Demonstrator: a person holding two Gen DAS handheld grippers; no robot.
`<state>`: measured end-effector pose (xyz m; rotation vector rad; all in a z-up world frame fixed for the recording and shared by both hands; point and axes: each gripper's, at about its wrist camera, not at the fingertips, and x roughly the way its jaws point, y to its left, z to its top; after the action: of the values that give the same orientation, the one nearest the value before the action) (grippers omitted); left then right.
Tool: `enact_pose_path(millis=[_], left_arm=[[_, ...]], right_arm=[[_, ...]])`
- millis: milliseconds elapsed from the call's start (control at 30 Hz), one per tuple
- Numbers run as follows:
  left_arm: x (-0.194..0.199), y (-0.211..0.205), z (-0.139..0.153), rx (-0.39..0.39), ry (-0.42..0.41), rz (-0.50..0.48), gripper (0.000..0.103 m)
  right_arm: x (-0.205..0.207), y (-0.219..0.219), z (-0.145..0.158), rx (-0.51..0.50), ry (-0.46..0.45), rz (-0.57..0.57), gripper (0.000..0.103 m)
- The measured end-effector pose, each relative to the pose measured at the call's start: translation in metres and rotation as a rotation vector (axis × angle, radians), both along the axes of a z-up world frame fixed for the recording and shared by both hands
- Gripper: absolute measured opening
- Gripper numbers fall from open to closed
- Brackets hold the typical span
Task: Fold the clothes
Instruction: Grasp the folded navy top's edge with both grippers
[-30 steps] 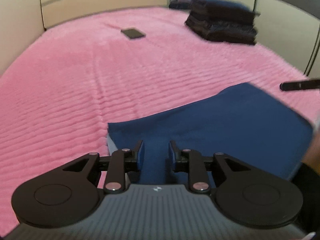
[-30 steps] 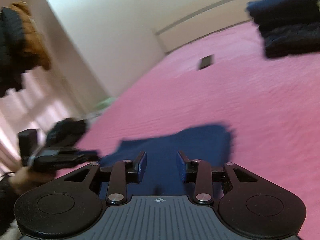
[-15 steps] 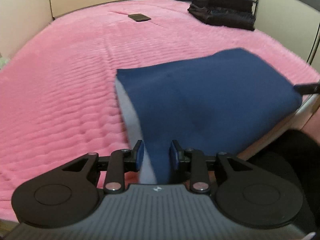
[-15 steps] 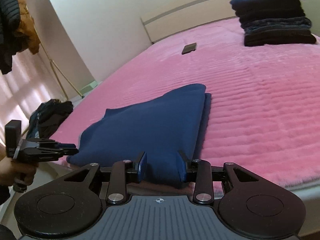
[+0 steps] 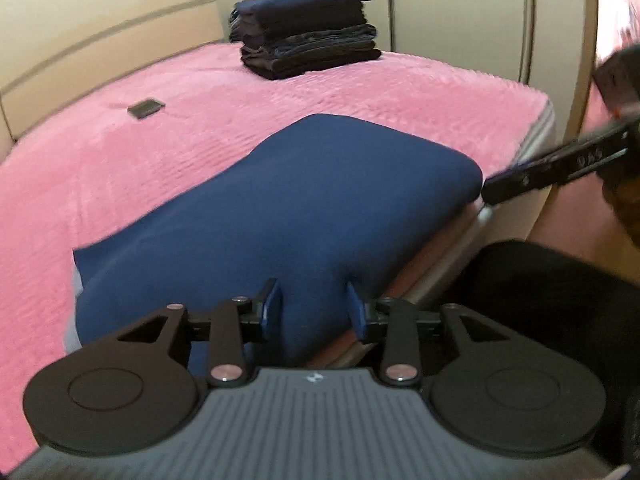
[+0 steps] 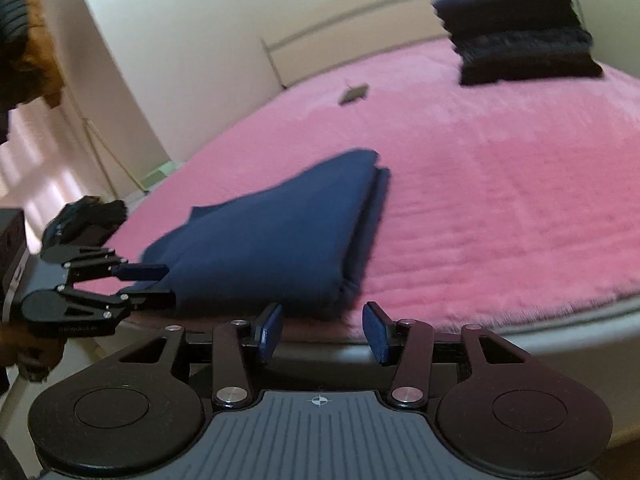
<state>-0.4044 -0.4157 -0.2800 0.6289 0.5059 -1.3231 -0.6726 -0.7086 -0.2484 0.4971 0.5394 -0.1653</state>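
I hold two claws at the near edge of the bed; the folded blue garment [image 5: 304, 208] lies there on the pink bed cover [image 5: 120, 168], with its near side reaching the edge of the mattress.

My left gripper [image 5: 316, 310] has its fingers partly apart, and a thick bulge of the blue cloth sits between them; whether the pads really press it I cannot tell, because such a thick fold would fill this gap in both cases. My right gripper [image 6: 322, 330] stands wide and holds nothing; its tips are just before the near right corner of the garment, not on it.

I judge that the claws sit at the two near corners because a soft, flat piece is best steered from its ends; the garment is doubled, with its layered edge showing on the right side in the right wrist view. It may be finished and ready for the stack of folded dark clothes [image 5: 308, 36] at the far side of the bed, or it may want one more fold; the pictures fit both.

A flat dark thing [image 5: 146, 108], perhaps a phone, lies well apart.

For writing: each claw body has only a small white emblem; the small print on the claw arms is too blurred to read.
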Motion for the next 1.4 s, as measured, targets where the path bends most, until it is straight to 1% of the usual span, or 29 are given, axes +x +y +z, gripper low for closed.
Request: enact_pose_path(millis=[67, 133, 200, 233, 267, 300, 333, 400, 467, 500, 567, 667, 733, 767, 833, 867, 900, 933, 967, 1000, 1033, 1067, 1133, 1167, 1233, 1267, 1300, 1333, 1400], left_arm=[[-0.001, 0.001, 0.006, 0.000, -0.027, -0.006, 0.034], [0.000, 0.002, 0.006, 0.009, -0.047, -0.017, 0.035], [0.002, 0.003, 0.005, 0.023, -0.059, -0.026, 0.038], [0.002, 0.003, 0.004, 0.027, -0.058, -0.024, 0.039], [0.001, 0.004, 0.004, 0.030, -0.059, -0.024, 0.039], [-0.001, 0.003, 0.003, 0.034, -0.065, -0.025, 0.039], [-0.002, 0.003, 0.002, 0.039, -0.072, -0.026, 0.039], [-0.003, 0.003, 0.000, 0.046, -0.078, -0.028, 0.040], [-0.004, 0.004, -0.001, 0.050, -0.083, -0.028, 0.040], [-0.003, 0.003, -0.001, 0.050, -0.084, -0.027, 0.040], [-0.004, 0.003, -0.001, 0.051, -0.087, -0.024, 0.040], [-0.006, 0.007, 0.001, 0.052, -0.095, -0.016, 0.040], [-0.006, 0.014, 0.007, 0.020, -0.089, 0.001, 0.039], [-0.005, 0.018, 0.011, -0.002, -0.080, 0.014, 0.039], [0.004, 0.024, 0.017, -0.044, -0.049, 0.053, 0.039], [0.010, 0.026, 0.017, -0.051, -0.035, 0.082, 0.039], [0.017, 0.028, 0.015, -0.048, -0.020, 0.112, 0.039], [0.026, 0.029, 0.010, -0.030, -0.002, 0.145, 0.038], [0.035, 0.033, 0.005, -0.018, 0.018, 0.174, 0.039], [0.043, 0.040, -0.001, -0.014, 0.039, 0.195, 0.039], [0.052, 0.047, -0.007, -0.009, 0.060, 0.217, 0.046], [0.059, 0.055, -0.012, -0.010, 0.081, 0.240, 0.049], [0.071, 0.073, -0.013, -0.026, 0.127, 0.293, 0.049], [0.073, 0.079, -0.013, -0.031, 0.130, 0.307, 0.049], [0.064, 0.081, -0.008, -0.032, 0.073, 0.290, 0.049], [0.059, 0.082, -0.006, -0.032, 0.045, 0.281, 0.046], [0.055, 0.083, -0.004, -0.032, 0.017, 0.273, 0.045], [0.050, 0.084, -0.002, -0.032, -0.012, 0.264, 0.041], [0.041, 0.086, 0.003, -0.032, -0.068, 0.247, 0.040]], right_arm=[[0.007, 0.001, -0.004, -0.012, -0.005, 0.036, 0.048], [0.019, 0.005, -0.010, -0.050, 0.024, 0.071, 0.048], [0.028, 0.013, -0.011, -0.159, 0.050, 0.126, 0.048], [0.031, 0.016, -0.011, -0.222, 0.067, 0.146, 0.041], [0.032, 0.017, -0.011, -0.266, 0.088, 0.158, 0.019], [0.032, 0.017, -0.010, -0.308, 0.110, 0.170, 0.012], [0.030, 0.017, -0.009, -0.341, 0.123, 0.206, 0.011], [0.027, 0.015, -0.007, -0.376, 0.150, 0.236, 0.010], [0.023, 0.015, -0.005, -0.396, 0.174, 0.227, 0.010], [0.018, 0.014, -0.004, -0.402, 0.174, 0.205, 0.010], [0.010, 0.015, 0.003, -0.389, 0.150, 0.167, 0.010], [0.001, 0.026, 0.018, -0.355, 0.057, 0.162, 0.010], [0.005, 0.035, 0.027, -0.328, -0.004, 0.182, 0.011], [0.010, 0.039, 0.030, -0.318, -0.030, 0.192, 0.013], [0.024, 0.043, 0.029, -0.297, -0.046, 0.199, 0.041], [0.032, 0.043, 0.025, -0.278, -0.048, 0.197, 0.071], [0.039, 0.041, 0.018, -0.251, -0.035, 0.195, 0.076], [0.045, 0.038, 0.010, -0.220, -0.007, 0.197, 0.076], [0.049, 0.037, 0.006, -0.219, 0.018, 0.194, 0.076], [0.049, 0.038, 0.005, -0.235, 0.024, 0.201, 0.076], [0.048, 0.038, 0.007, -0.240, 0.030, 0.205, 0.076], [0.048, 0.037, 0.010, -0.240, 0.039, 0.206, 0.076], [0.047, 0.040, 0.018, -0.275, 0.053, 0.205, 0.076], [0.048, 0.046, 0.022, -0.329, 0.062, 0.220, 0.076], [0.053, 0.062, 0.029, -0.452, 0.089, 0.266, 0.076], [0.058, 0.073, 0.029, -0.534, 0.118, 0.314, 0.076], [0.061, 0.081, 0.028, -0.602, 0.141, 0.353, 0.076], [0.066, 0.090, 0.025, -0.674, 0.163, 0.393, 0.076], [0.080, 0.106, 0.015, -0.810, 0.223, 0.479, 0.076]])
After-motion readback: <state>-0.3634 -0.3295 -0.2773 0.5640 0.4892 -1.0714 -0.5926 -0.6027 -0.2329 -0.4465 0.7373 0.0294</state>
